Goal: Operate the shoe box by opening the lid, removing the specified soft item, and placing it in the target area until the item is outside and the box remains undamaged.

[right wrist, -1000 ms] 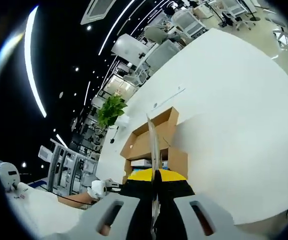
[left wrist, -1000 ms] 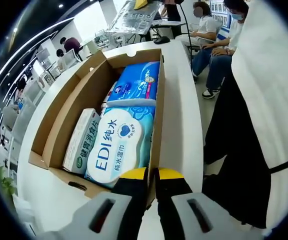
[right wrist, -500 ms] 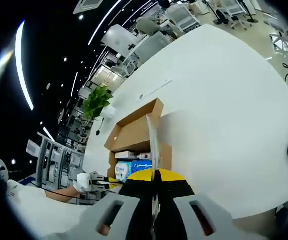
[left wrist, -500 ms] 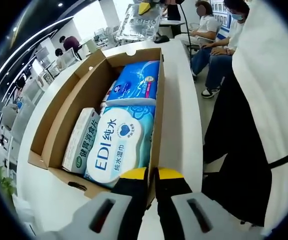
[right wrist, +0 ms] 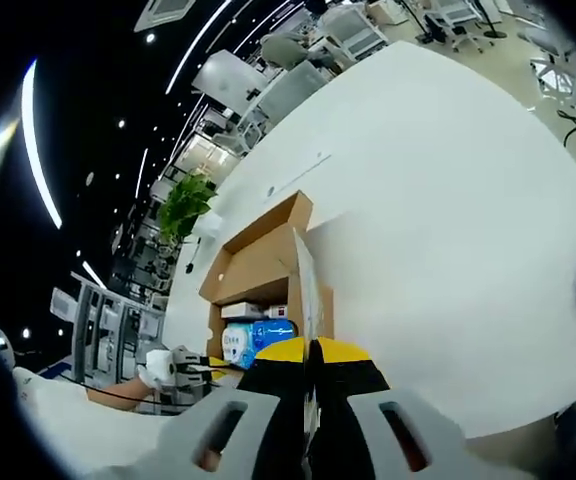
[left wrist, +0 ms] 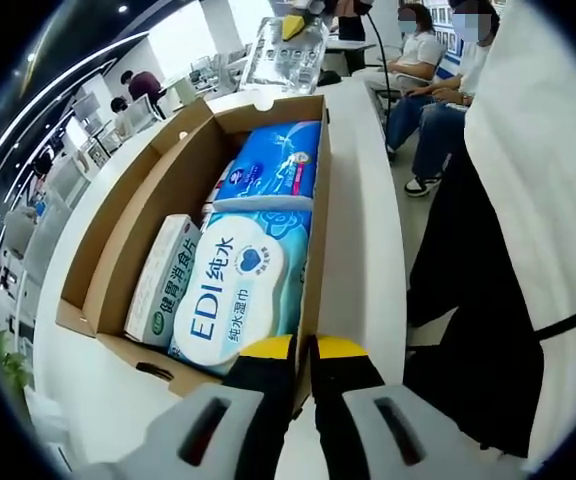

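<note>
One open shoe box [left wrist: 158, 215] holds three packs; both jaws pinch its walls. Right view adds plant [right wrist: 180, 205] at 10 o'clock.

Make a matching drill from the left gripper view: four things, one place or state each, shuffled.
Things:
1. EDI wet wipes pack
2. blue soft pack
3. white-green medicine box
4. left hand-held gripper

Places or states:
A. along the box's inner side wall, beside the wipes
B. shut on the cardboard box near rim
C. far end of the box
D. near end of the box, label up

Pairs: 1-D, 2-C, 3-A, 4-B
</note>
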The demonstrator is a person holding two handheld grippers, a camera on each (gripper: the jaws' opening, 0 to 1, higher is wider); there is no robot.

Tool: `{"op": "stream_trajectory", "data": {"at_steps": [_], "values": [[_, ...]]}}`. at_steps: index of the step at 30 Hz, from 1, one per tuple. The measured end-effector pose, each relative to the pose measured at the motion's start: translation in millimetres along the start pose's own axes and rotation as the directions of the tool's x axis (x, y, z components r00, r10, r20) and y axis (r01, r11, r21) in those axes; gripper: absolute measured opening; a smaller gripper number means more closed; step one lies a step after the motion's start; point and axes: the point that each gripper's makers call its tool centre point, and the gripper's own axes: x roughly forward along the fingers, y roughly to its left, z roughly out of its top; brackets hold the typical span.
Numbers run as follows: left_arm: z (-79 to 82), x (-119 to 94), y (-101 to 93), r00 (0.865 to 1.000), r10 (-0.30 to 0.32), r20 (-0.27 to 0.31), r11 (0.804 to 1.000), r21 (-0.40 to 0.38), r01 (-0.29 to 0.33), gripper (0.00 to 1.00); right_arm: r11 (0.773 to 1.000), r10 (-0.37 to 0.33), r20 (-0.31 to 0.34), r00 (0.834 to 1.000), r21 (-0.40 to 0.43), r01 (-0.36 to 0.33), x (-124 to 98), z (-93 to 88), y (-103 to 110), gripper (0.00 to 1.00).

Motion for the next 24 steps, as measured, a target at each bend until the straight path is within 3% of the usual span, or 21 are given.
{"op": "stream_trajectory", "data": {"at_steps": [6,11,19,24], "values": [[0.4,-0.2,0.0,1.0,-0.002,0.003,1.0,0.004,0.002,0.06,0.999,-0.028,-0.022,0.999,-0.024,0.028,-0.2,6.8,-7.6,0.0],[0.8,-0.3,-0.1,1.0,-0.008,0.001,1.0,0.01,0.008,0.05,1.0,0.001,0.014,1.0,-0.022,0.0,-5.0,23.4,-0.6,0.0],[0.8,-0.2,0.0,1.0,-0.002,-0.003,1.0,0.0,0.002,0.06,0.999,-0.032,-0.051,0.998,-0.034,0.03,13.8,3.0,-12.0,0.0],[0.4,0.0,-0.1,1.0,0.001,-0.007,1.0,-0.006,-0.001,0.06,0.999,0.031,-0.039,0.999,-0.024,-0.032,22.7,-7.5,-8.1,0.0]]}}
